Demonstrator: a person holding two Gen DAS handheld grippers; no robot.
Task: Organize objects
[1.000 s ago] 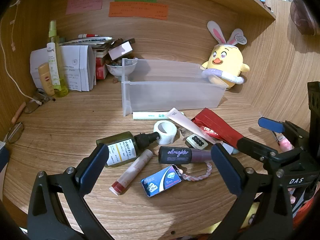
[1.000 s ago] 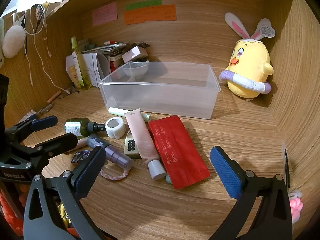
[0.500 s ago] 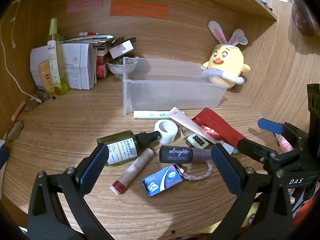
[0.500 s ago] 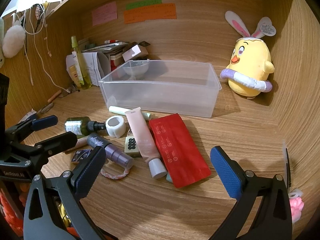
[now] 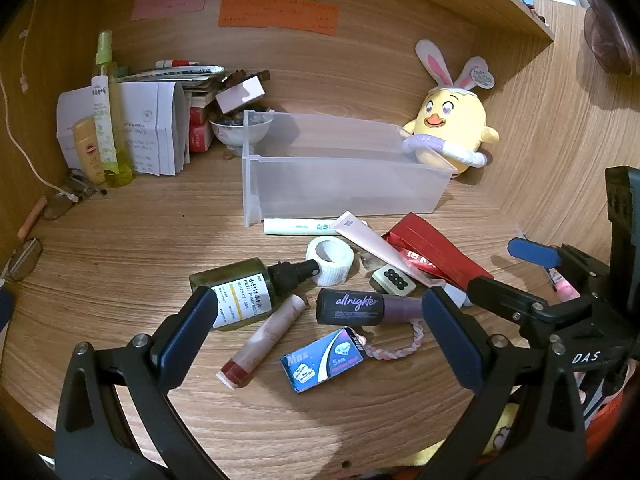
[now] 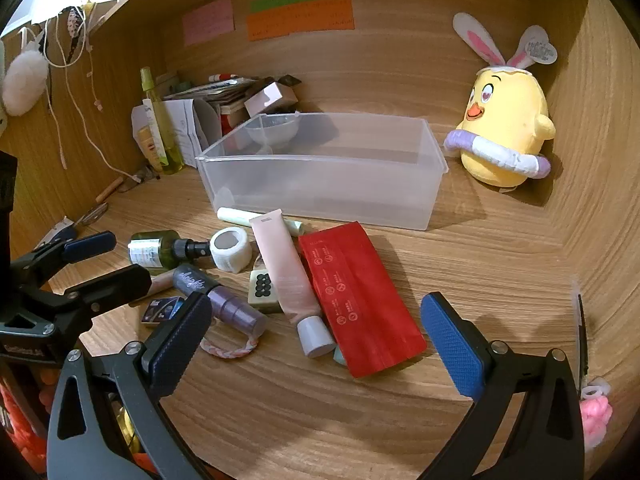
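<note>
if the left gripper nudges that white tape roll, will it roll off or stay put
The white tape roll lies with its opening facing sideways, resting on its curved face, so it could probably roll. It touches the green pump bottle nozzle, which may block it that way. It looks light and soft, likely easy to squeeze.

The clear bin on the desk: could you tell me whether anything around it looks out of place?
Yes. The clear bin sits empty while the green bottle, pink tube and red pouch lie jumbled on the desk in front of it.
</note>
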